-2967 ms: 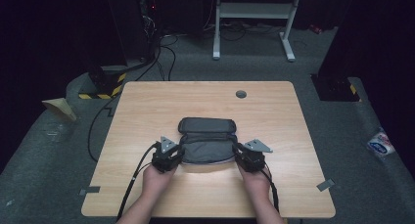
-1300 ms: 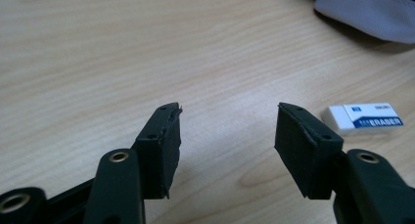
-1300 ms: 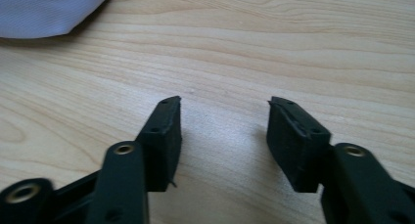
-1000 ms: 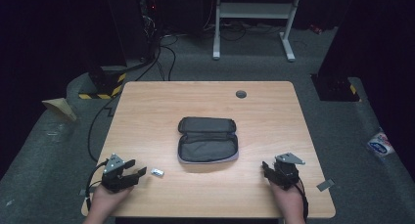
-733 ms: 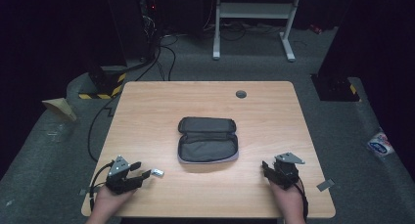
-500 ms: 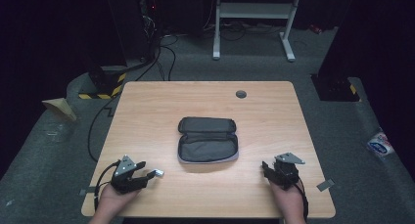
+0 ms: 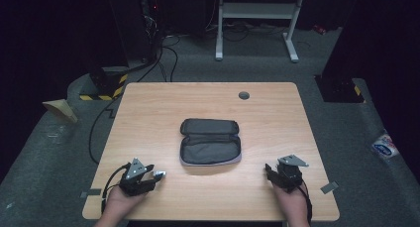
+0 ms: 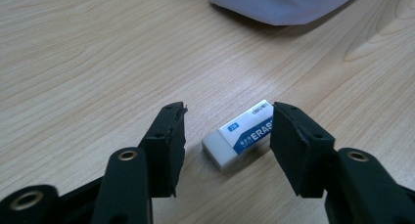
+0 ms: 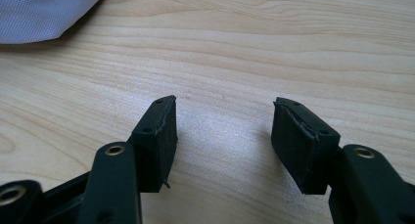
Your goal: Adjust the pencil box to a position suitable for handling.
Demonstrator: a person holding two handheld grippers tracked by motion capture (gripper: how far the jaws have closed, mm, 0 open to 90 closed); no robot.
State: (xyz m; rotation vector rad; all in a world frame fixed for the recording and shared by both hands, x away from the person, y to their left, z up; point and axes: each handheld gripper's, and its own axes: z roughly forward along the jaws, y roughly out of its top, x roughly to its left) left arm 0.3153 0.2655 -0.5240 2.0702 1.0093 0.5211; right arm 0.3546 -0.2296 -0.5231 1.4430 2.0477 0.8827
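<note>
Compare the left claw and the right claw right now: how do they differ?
The left claw has a white and blue eraser lying between its open jaws; the right claw has only bare table between its jaws. In the high view the left claw points right along the near edge, while the right claw points towards the open pencil case. Both are open and low.

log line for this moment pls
left gripper: open, jaws either side of eraser on table | right gripper: open, nothing between jaws | pencil case: open, mid-table
</note>
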